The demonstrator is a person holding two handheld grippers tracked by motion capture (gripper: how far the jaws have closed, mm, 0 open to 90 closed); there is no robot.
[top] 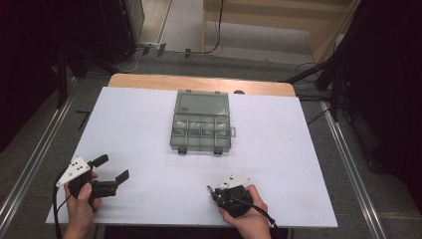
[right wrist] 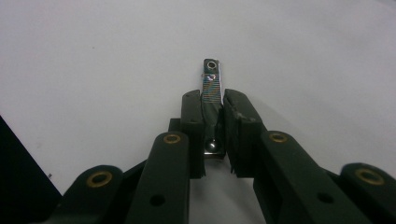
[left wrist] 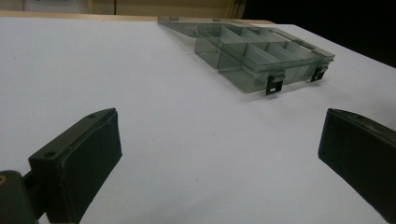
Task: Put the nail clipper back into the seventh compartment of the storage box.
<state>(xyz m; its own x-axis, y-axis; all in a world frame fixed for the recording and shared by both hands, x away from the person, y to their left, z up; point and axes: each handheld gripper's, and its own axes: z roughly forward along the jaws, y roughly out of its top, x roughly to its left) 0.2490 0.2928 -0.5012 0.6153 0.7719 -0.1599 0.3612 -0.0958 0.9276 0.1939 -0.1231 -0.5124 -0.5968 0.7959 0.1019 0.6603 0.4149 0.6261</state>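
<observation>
the pick-up looks done — right gripper (right wrist: 212, 105) clamped on a small metal clip (right wrist: 211, 84) jutting past its tips, left gripper (top: 110, 168) spread, empty — next, carry it ahead into the open compartment box (top: 201, 122).

No legible text, label or number on anything in view.

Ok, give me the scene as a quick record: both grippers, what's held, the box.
left gripper: open, nothing between its jaws, low over the near left of the table
right gripper: shut on a small metal clip, near edge of the table
clip: sticks out past the jaw tips, above the white sheet
box: clear, with compartments, lid open and lying back, mid-table at the far side
box latches: two, black, on the near wall
</observation>
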